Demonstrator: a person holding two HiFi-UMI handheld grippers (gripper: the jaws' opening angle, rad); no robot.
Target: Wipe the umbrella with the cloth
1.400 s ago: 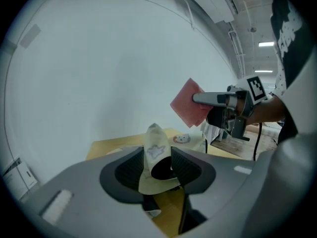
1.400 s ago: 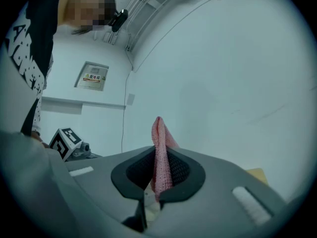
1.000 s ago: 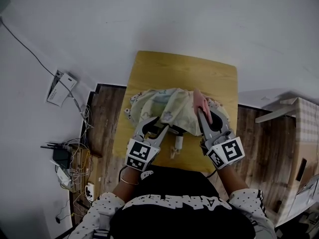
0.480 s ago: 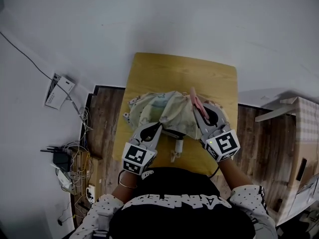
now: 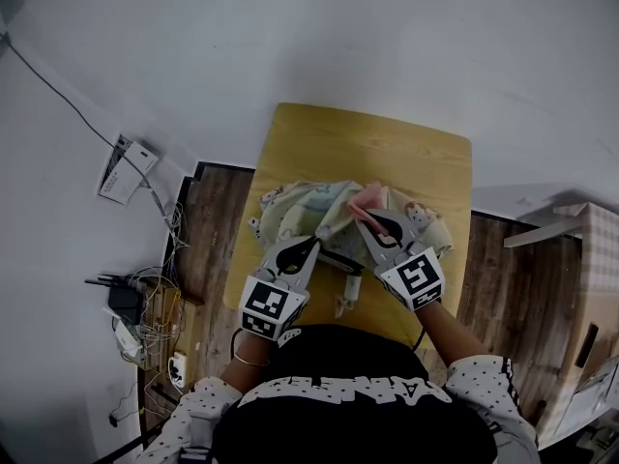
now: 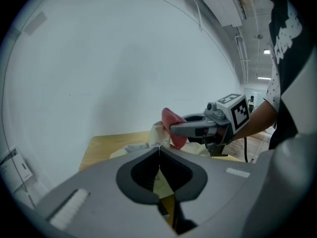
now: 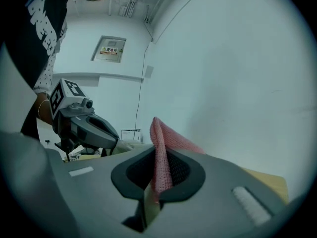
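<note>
A folded pale yellow patterned umbrella [image 5: 305, 206] lies across the wooden table [image 5: 387, 143], its whitish handle [image 5: 350, 288] pointing toward me. My left gripper [image 5: 316, 246] is shut on a fold of the umbrella's fabric at its near edge; yellow fabric [image 6: 161, 180] shows in the hollow between the jaws. My right gripper [image 5: 364, 222] is shut on a pink cloth [image 5: 366, 199], which sticks up from its tips [image 7: 159, 152]. It hovers just above the umbrella's middle, close to the right of the left gripper. In the left gripper view the pink cloth [image 6: 171, 122] hangs over the umbrella.
The table stands against a white wall. On the floor at left lie a router and tangled cables [image 5: 121, 307], with a white box [image 5: 126, 167] leaning on the wall. A cardboard box [image 5: 590, 288] stands at the right.
The left jaws were open and have shut on the umbrella's fabric. The right gripper has moved left and down with the pink cloth, toward the umbrella's middle.
</note>
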